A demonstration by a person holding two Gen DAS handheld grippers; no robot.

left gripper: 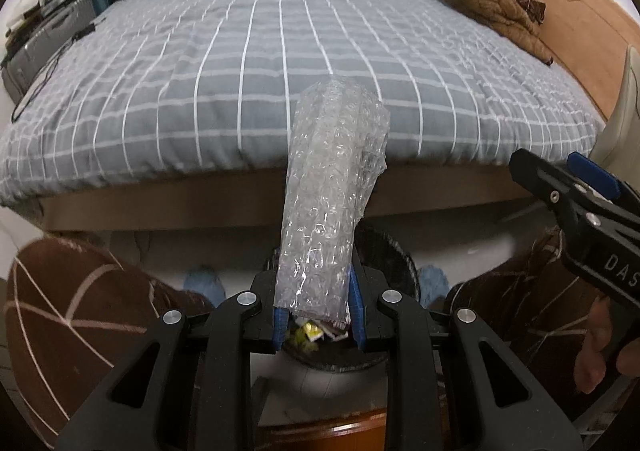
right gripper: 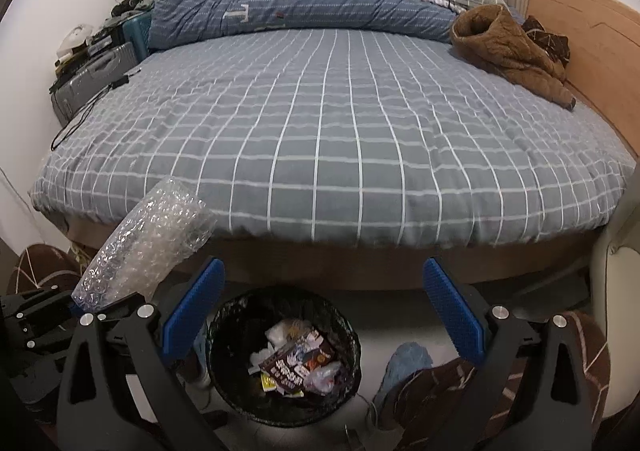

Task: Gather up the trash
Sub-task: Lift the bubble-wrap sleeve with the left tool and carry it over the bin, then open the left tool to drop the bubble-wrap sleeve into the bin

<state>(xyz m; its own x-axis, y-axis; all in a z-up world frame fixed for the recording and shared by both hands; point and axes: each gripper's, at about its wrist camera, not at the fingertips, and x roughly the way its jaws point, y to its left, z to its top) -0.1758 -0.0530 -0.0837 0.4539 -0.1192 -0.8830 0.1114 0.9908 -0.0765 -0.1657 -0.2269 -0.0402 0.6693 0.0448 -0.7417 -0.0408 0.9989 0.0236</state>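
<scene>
My left gripper (left gripper: pixel 318 311) is shut on a roll of clear bubble wrap (left gripper: pixel 332 203), which sticks up and forward from the blue pads. It also shows in the right wrist view (right gripper: pixel 148 243), at the lower left. A black bin (right gripper: pixel 284 359) lined with a black bag stands on the floor by the bed, holding wrappers and crumpled paper. In the left wrist view the bin (left gripper: pixel 384 263) lies right below the held wrap. My right gripper (right gripper: pixel 324 311) is open and empty above the bin; it shows at the right edge of the left wrist view (left gripper: pixel 568 191).
A bed with a grey checked sheet (right gripper: pixel 340 139) fills the middle. On it lie a blue quilt (right gripper: pixel 300 7) and a brown jacket (right gripper: pixel 508 47). A suitcase (right gripper: pixel 92 79) and clutter stand at the left. Brown patterned legs (left gripper: pixel 72 315) and blue slippers (right gripper: pixel 404 367) flank the bin.
</scene>
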